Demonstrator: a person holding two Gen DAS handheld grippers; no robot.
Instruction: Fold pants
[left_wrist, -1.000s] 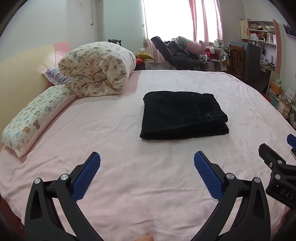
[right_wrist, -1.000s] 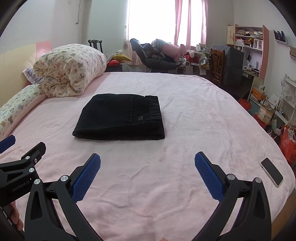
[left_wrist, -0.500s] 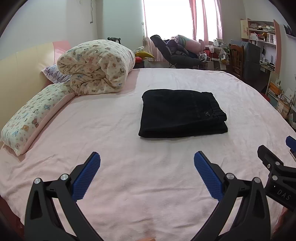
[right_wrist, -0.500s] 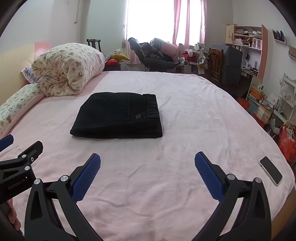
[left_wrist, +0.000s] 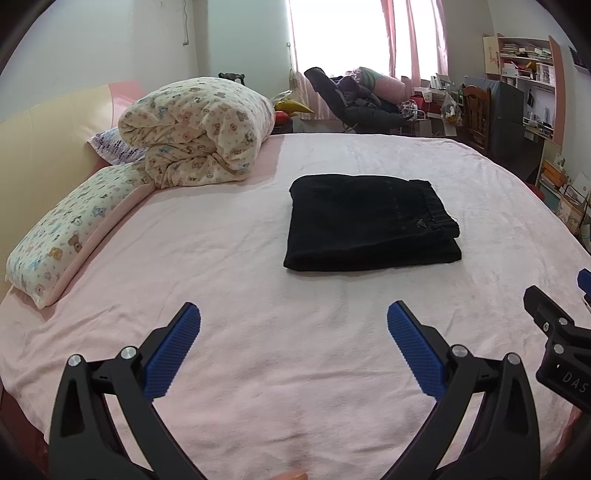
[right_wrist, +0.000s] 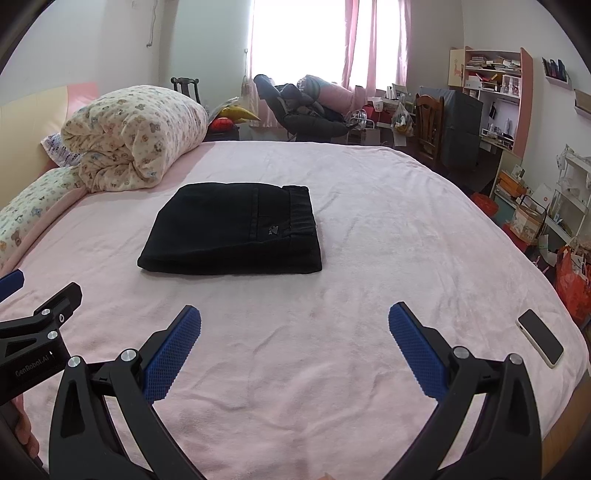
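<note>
While both grippers' jaws gape wide and empty, the folded pants lie well beyond them.

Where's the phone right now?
The phone shows only in the right wrist view, lying near the bed's right edge, right of the right tool and apart from the pants.

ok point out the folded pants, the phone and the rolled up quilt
folded pants (right_wrist: 236, 229): right wrist view, middle of the top layer
phone (right_wrist: 540, 338): right wrist view, centre of its dark screen
rolled up quilt (left_wrist: 199, 129): left wrist view, middle of the roll
</note>
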